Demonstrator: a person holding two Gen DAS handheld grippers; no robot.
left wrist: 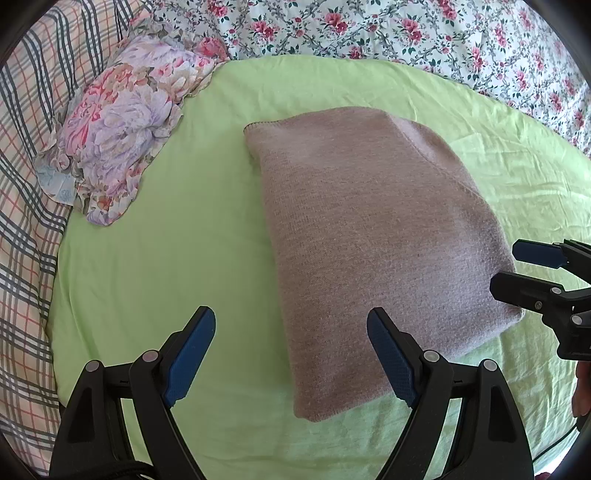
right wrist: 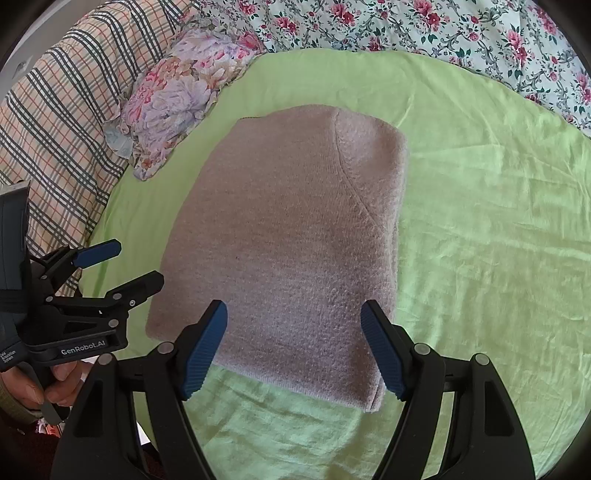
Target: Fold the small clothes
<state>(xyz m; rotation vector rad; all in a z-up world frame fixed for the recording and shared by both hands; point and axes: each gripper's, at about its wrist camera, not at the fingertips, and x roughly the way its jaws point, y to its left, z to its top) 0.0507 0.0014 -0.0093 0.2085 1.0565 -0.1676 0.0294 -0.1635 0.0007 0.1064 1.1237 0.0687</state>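
Observation:
A pinkish-beige knit sweater (left wrist: 369, 236) lies folded into a compact rectangle on a light green sheet (left wrist: 166, 258); it also shows in the right wrist view (right wrist: 288, 251). My left gripper (left wrist: 291, 332) is open and empty, hovering just above the sweater's near left edge. My right gripper (right wrist: 293, 328) is open and empty above the sweater's near edge. The right gripper shows at the right edge of the left wrist view (left wrist: 517, 266), and the left gripper shows at the left of the right wrist view (right wrist: 129, 266), both with jaws apart.
A floral pillow (left wrist: 122, 122) lies at the sheet's far left, also in the right wrist view (right wrist: 177, 96). A plaid blanket (left wrist: 26, 184) runs along the left. A rose-print cover (left wrist: 406, 26) lies behind the green sheet (right wrist: 480, 221).

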